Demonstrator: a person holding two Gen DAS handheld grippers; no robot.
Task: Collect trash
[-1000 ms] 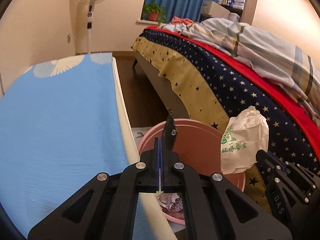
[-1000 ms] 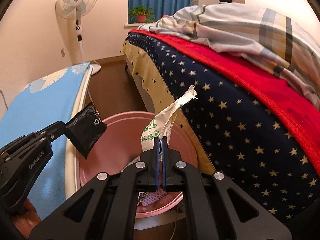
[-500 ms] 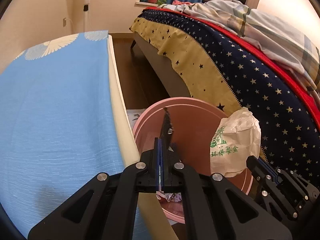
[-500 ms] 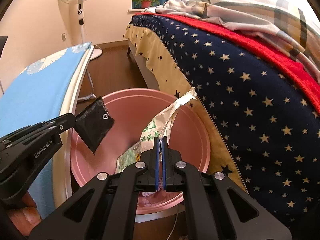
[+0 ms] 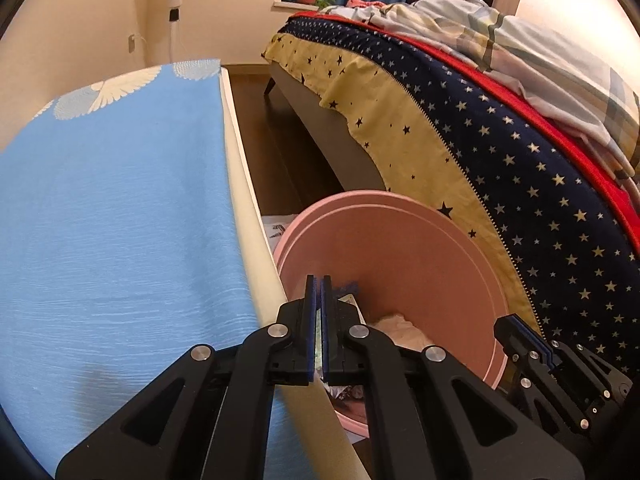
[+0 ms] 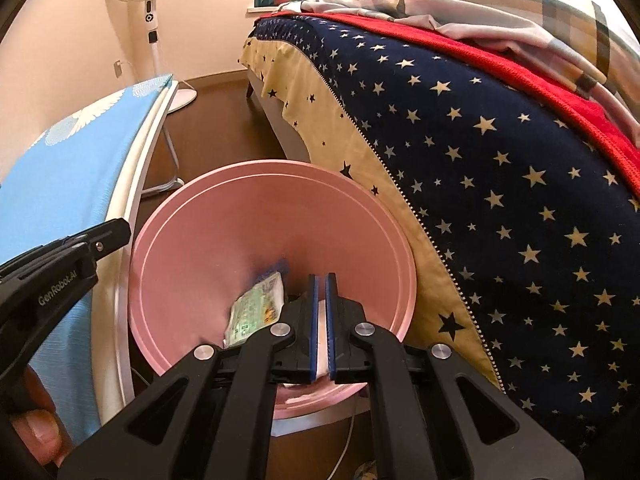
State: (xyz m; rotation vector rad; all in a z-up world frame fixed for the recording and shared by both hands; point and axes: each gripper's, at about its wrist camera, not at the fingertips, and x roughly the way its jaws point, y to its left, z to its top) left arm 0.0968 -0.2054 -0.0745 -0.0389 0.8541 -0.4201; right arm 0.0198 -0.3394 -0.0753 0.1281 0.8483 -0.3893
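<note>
Bedroom floor between star-print bed [image 6: 500, 168] and blue-covered bench [image 5: 112, 220] carries pink bin [image 6: 224, 216], trash packets [image 6: 256, 312] lying inside; above it, right gripper [image 6: 319, 328] with jaws parting, nothing pinched, left gripper [image 5: 317, 328] clenched and empty.

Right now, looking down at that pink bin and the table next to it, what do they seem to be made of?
The pink bin looks like moulded plastic: one even colour, a smooth matt wall, a stepped rim. The table shows a pale, rounded edge with a slight sheen, perhaps painted board or plastic; the blue cloth covering it looks woven, with fine streaks.
</note>
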